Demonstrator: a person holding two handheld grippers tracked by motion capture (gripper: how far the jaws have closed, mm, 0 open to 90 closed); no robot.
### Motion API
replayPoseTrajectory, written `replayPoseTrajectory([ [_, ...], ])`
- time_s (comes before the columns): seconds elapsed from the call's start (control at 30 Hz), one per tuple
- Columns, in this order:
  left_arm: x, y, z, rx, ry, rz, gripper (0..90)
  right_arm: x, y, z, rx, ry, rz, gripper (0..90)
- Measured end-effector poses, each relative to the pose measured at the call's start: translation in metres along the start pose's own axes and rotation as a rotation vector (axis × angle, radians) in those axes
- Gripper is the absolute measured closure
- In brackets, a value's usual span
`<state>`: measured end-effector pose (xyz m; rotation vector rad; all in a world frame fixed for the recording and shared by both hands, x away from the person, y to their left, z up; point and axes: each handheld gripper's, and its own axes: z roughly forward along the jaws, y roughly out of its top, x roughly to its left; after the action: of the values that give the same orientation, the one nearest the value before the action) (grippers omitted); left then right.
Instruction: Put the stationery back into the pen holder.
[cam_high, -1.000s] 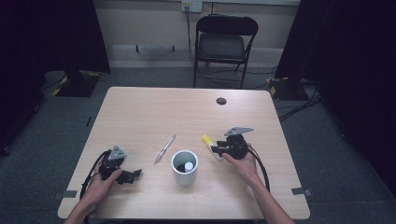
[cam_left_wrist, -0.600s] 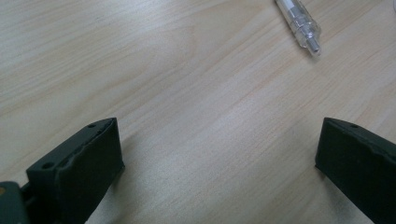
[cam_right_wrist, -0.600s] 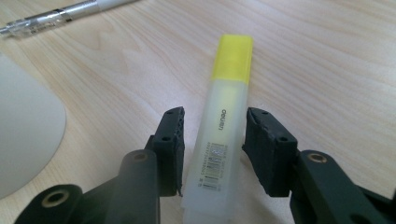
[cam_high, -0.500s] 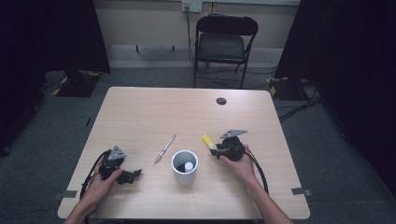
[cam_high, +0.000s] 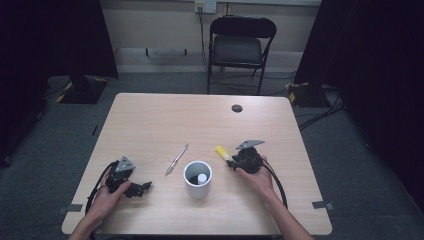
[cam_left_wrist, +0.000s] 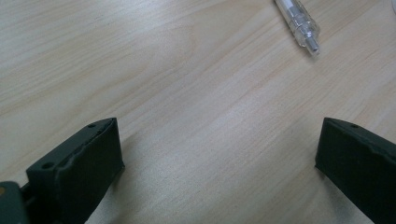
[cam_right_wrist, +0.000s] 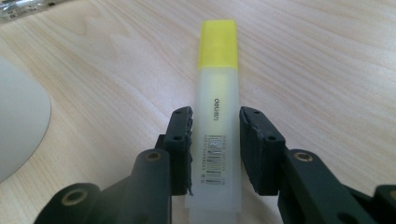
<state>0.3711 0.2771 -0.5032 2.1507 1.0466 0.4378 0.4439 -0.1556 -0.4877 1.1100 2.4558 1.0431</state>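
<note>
One yellow-capped highlighter with a pale translucent barrel (cam_right_wrist: 215, 126) is the thing in hand: it lies flat on the light wooden table (cam_high: 165, 120), just right of the white cylindrical cup (cam_high: 198, 178), with its yellow cap pointing away from the person. In the right gripper view the barrel is seen clamped between the two black jaws of the right gripper (cam_right_wrist: 215, 140), which have just been closing; the pads are pressed against both sides near the barcode label. In the high view the same gripper (cam_high: 234, 162) is seen low on the table, the highlighter's cap (cam_high: 222, 151) jutting out towards the cup's far side.

Judged from this, the grasping step is complete and the lift has not yet begun, since the marker is seen resting on the wood. The cup already holds a white object, so the likely aim is taken to be dropping the highlighter in as well. The next move would call for a clean lift, a tilt of the barrel towards upright, and a short carry over the cup's rim without knocking it.

Farther left, a clear plastic ballpoint pen (cam_high: 177, 159) lies apart from the cup. The left gripper (cam_left_wrist: 215, 154) rests over bare wood with its jaws spread wide and nothing between them, the pen's tip (cam_left_wrist: 299, 23) well ahead of it.
</note>
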Motion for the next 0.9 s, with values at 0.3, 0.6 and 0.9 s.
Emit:
replayPoseTrajectory([
  [0.3,0.000,0.000,0.000,-0.001,-0.001,-0.001,0.0,0.000,-0.006,-0.006,0.013,0.006,0.002,65.7],
  [0.6,0.000,0.000,0.000,-0.001,-0.001,0.000,0.0,0.002,-0.014,-0.015,0.019,0.015,0.002,65.7],
  [0.9,0.000,0.000,0.000,-0.001,-0.001,-0.001,0.0,0.007,-0.027,-0.028,0.031,0.013,-0.020,65.3],
])
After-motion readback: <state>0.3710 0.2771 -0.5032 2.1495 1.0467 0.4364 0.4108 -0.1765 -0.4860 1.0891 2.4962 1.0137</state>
